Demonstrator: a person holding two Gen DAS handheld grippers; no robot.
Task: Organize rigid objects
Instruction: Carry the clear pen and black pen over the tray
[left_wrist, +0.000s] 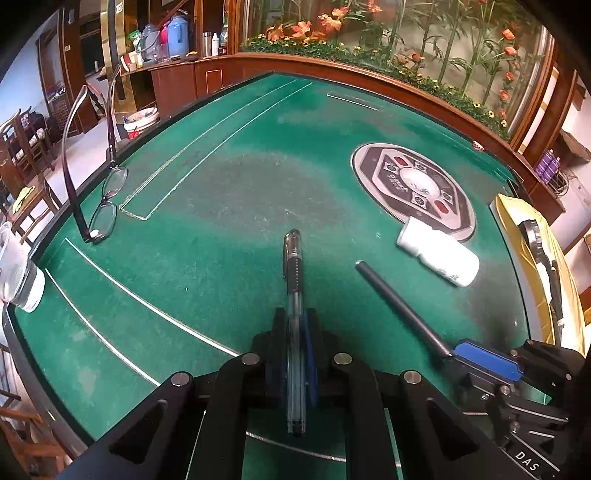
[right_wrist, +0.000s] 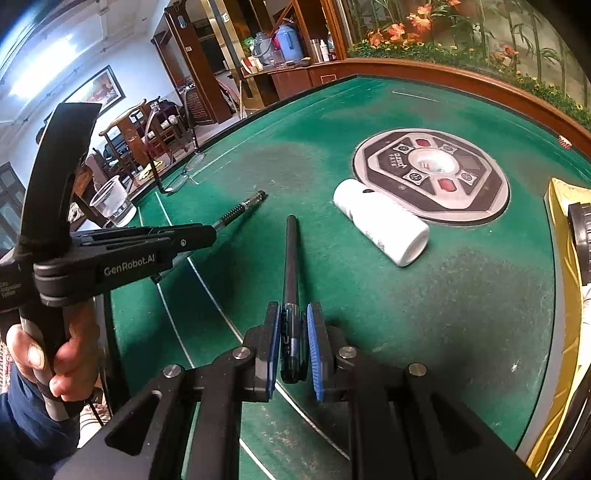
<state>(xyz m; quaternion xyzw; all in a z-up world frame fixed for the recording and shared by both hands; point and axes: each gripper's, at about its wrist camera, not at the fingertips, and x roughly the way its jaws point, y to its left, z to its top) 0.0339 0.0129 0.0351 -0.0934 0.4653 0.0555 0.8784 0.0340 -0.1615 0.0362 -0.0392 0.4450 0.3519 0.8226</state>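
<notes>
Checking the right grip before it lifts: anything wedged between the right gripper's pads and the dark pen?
Nothing visible. The right gripper is shut on the dark pen, blue pads on either side of it. The white bottle lies apart, off to the right.

A: What does the left gripper (left_wrist: 295, 332) hold?

B: A clear pen (left_wrist: 294, 306), clamped between its closed fingers, its capped tip reaching out over the green table (left_wrist: 229, 192).

A: And to the right?

B: The right gripper (left_wrist: 452, 352) comes in low at the edge, closed on a dark pen (left_wrist: 400, 304) that slants up and left. Just beyond its tip a white bottle (left_wrist: 439, 254) lies on its side, its cap end touching the round panel (left_wrist: 412, 188) set in the tabletop.

A: The left side?

B: Glasses (left_wrist: 105, 199) stand on their lenses near the rim, arms up. A clear plastic cup (left_wrist: 18, 273) sits at the far left edge.
</notes>
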